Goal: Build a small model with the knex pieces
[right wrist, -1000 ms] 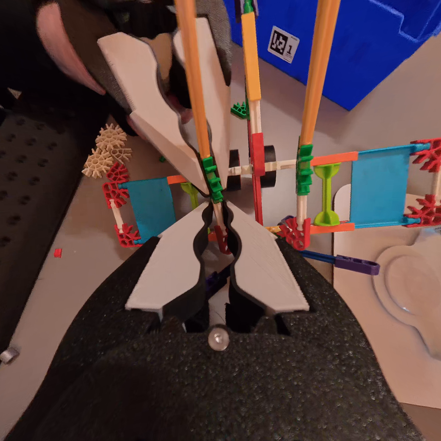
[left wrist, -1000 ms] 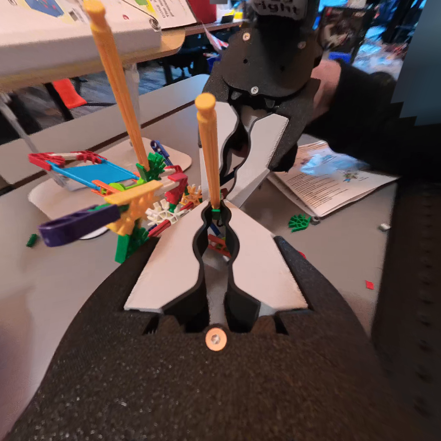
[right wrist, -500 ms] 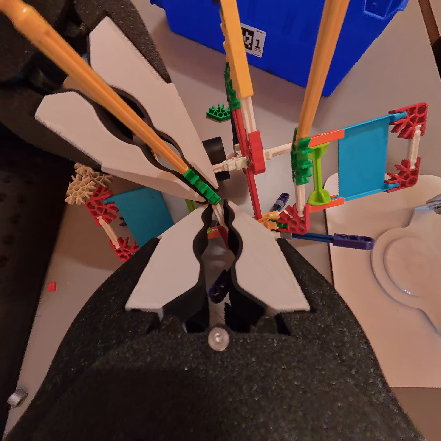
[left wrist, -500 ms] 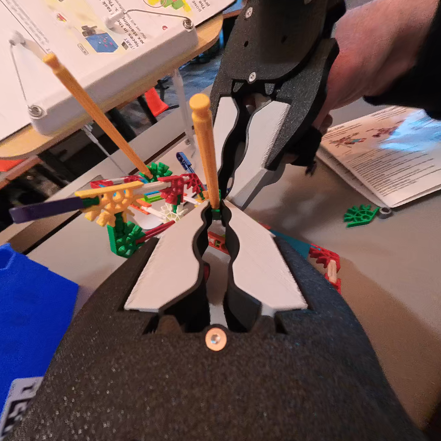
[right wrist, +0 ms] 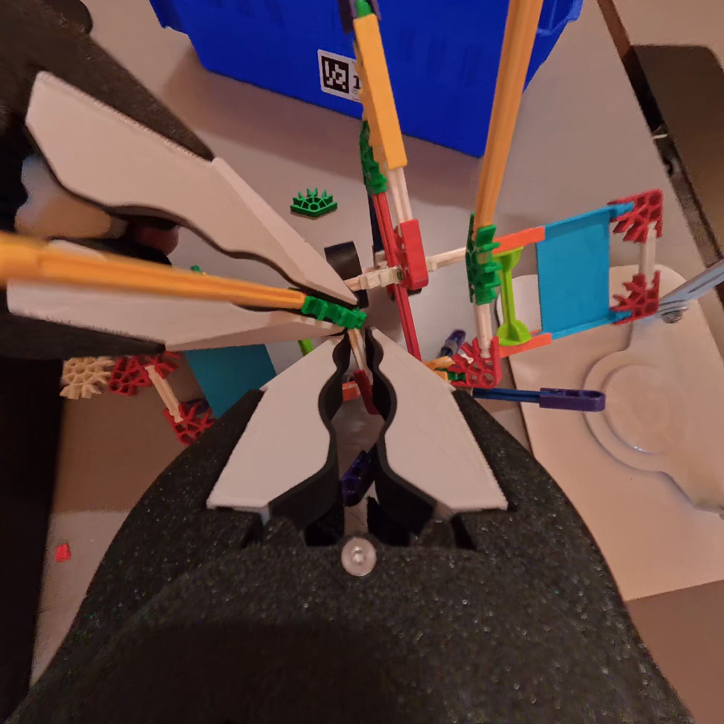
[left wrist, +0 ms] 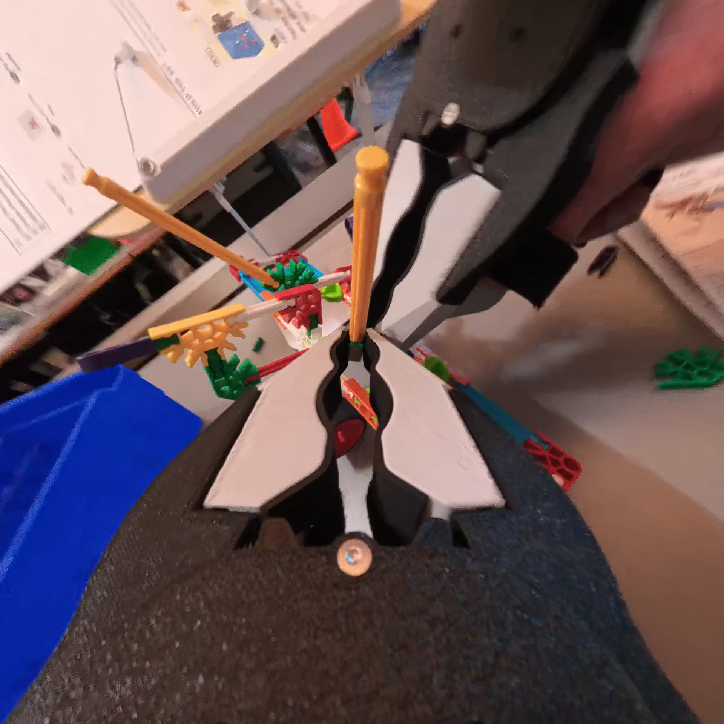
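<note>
Since a moment ago the toy frame (right wrist: 568, 270) has tipped toward the blue bin (left wrist: 70, 462), with the left gripper (left wrist: 355, 344) clamped on the green connector (right wrist: 333, 311) under an orange rod (left wrist: 364, 250) and the right gripper (right wrist: 357, 340) apparently pinching the white rod (right wrist: 356, 344) just below.

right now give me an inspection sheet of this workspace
surface: grey table, part covered by a white moulded tray
job's things: rod-and-connector toy model with orange rods, blue panels
clutter: loose green connector, tan snowflake connector, small red bit
grippers: left gripper shut on the green connector at an orange rod's base; right gripper shut on a white rod
cables: nothing seen
surroundings: blue bin, booklet on stand
</note>
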The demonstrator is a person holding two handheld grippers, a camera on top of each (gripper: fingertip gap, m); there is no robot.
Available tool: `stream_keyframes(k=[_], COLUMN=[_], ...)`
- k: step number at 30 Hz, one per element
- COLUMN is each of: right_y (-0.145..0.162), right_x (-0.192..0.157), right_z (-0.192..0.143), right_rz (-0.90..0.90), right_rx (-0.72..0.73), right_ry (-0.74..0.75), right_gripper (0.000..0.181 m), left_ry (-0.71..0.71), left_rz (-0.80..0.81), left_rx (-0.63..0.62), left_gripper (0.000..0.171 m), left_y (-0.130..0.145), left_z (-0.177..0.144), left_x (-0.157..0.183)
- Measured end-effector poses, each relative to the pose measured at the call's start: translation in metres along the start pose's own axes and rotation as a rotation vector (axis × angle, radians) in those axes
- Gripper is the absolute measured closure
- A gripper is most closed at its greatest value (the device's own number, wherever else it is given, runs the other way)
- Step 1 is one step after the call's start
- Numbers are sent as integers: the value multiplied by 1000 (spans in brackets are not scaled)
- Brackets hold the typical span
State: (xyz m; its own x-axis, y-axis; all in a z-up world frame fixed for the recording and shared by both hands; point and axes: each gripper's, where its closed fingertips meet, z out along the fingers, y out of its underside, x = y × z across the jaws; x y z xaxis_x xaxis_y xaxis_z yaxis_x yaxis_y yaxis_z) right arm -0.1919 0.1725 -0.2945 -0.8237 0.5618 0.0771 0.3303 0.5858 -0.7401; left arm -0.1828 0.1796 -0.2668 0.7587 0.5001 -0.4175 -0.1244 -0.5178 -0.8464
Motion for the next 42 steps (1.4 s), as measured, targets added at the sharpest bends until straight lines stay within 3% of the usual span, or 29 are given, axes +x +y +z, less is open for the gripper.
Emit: stream_keyframes(k=[4, 9, 12, 17, 24, 30, 34, 42], right_y=[-6, -11, -11, -10, -6, -6, -9, -22], right_x=[3, 5, 4, -7, -17, -22, -23, -25], right_z=[3, 6, 4, 5, 3, -2, -10, -22], right_rz=[11, 53, 33, -80, -172, -217, -246, -264], right_rx=[1, 23, 32, 32, 33, 48, 74, 142], right_ry=[74, 109, 83, 39, -11, -44, -57, -62], right_gripper=[176, 179, 178, 177, 172, 156, 156, 158], left_ry=[-1, -117, -14, 338, 613, 676, 740, 613], left_rz=[-90, 144, 7, -261, -369, -377, -541, -860], left_rx=[-7, -86, -36, 76, -17, -72, -31, 117], left_gripper=[166, 167, 167, 166, 166, 166, 166, 166], left_y=[1, -1, -2, -13, 6, 8, 2, -5], left_z=[0, 1, -1, -21, -30, -31, -34, -34], left_x=[-8, -15, -15, -7, 8, 12, 12, -4])
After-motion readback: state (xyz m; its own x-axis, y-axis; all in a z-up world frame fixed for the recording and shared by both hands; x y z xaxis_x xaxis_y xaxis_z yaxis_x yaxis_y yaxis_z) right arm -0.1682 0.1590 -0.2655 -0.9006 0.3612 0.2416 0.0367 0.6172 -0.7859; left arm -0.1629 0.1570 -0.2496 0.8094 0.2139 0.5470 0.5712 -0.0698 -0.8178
